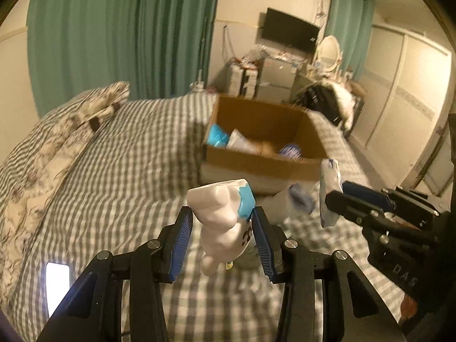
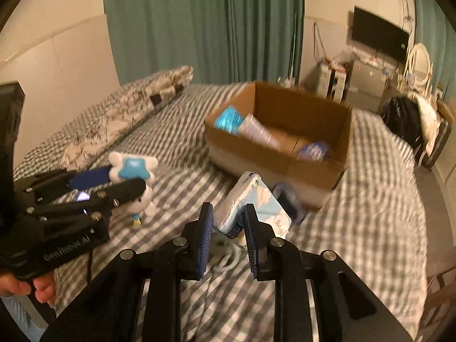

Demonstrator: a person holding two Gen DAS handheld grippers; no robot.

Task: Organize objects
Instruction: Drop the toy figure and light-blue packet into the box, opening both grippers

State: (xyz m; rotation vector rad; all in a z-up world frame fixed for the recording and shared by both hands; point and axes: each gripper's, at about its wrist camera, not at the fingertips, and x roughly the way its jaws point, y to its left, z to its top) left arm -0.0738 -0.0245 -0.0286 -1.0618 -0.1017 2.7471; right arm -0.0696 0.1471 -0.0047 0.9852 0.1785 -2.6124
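White-and-blue figurine (image 1: 221,222) is clamped in left tongs (image 1: 221,240); tissue pack (image 2: 252,208) is pinched in nearly closed right tongs (image 2: 228,238). Ahead on bed (image 1: 128,156), cardboard box (image 1: 262,142) is loaded with blue packets.

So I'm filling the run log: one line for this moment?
left gripper: shut on white figurine | right gripper: shut on tissue pack | both lifted above bed | cardboard box: open ahead
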